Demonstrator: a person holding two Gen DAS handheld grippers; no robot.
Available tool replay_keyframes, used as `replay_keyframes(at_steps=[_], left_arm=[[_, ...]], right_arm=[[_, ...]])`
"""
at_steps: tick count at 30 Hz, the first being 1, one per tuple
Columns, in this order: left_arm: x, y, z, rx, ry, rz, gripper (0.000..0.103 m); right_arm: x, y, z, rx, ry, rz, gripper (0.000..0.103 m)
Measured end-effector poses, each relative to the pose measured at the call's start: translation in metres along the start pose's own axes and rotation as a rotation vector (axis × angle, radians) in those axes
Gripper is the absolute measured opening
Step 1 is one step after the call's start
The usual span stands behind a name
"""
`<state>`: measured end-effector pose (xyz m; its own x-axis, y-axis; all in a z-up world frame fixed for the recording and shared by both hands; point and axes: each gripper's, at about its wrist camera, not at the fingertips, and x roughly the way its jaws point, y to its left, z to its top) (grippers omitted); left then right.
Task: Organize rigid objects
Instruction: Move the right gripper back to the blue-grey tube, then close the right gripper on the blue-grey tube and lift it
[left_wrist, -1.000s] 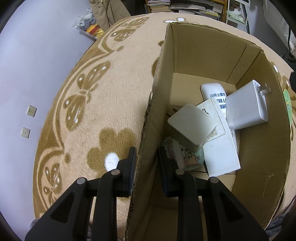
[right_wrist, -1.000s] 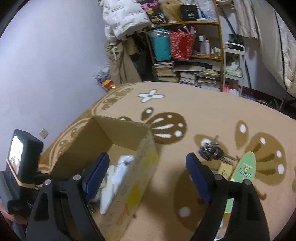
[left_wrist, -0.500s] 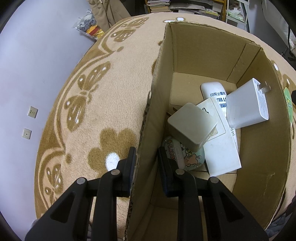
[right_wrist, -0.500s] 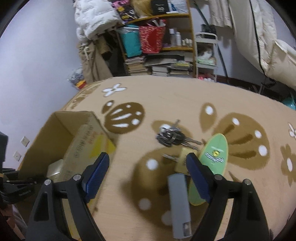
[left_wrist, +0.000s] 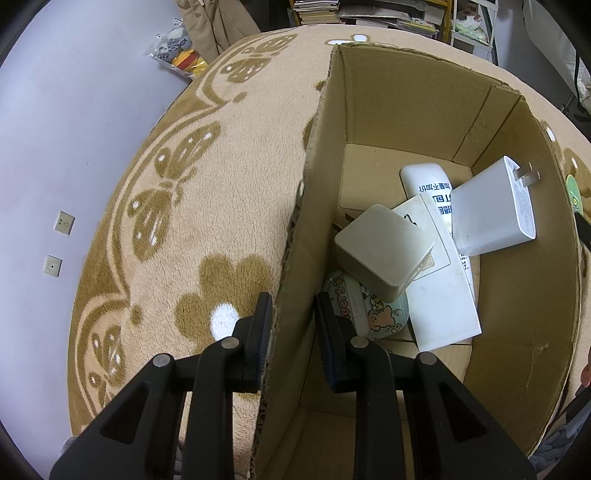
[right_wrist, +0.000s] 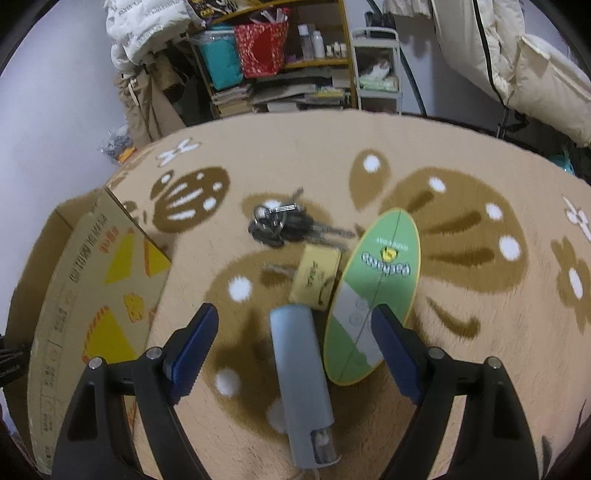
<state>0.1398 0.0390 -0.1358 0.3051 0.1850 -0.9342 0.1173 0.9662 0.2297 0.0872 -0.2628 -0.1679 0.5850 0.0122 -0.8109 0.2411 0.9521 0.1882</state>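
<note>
**While One Hand Steadied the Box, the Other Reached for More**

While my left gripper (left_wrist: 291, 328) pinched the cardboard box (left_wrist: 413, 92) wall to steady it, my right gripper (right_wrist: 295, 347) hung wide open, empty, over the grey case (right_wrist: 301, 384). Beyond lay the green board (right_wrist: 376, 291), yellow tag (right_wrist: 314, 275) and keys (right_wrist: 280, 223), unsorted on the rug (right_wrist: 461, 166).
</note>
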Motion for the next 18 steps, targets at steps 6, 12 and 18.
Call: replay_keyframes(at_steps=[6, 12, 18], left_arm=[[0.0, 0.0, 0.0, 0.0, 0.0, 0.0, 0.023], [0.0, 0.0, 0.0, -0.001, 0.001, -0.002, 0.023], [0.0, 0.0, -0.001, -0.001, 0.001, -0.003, 0.023]], right_arm=[[0.013, -0.004, -0.01, 0.009, 0.066, -0.019, 0.084], [0.016, -0.005, -0.015, 0.007, 0.078, -0.042, 0.078], [0.016, 0.001, -0.019, -0.017, 0.072, -0.098, 0.067]])
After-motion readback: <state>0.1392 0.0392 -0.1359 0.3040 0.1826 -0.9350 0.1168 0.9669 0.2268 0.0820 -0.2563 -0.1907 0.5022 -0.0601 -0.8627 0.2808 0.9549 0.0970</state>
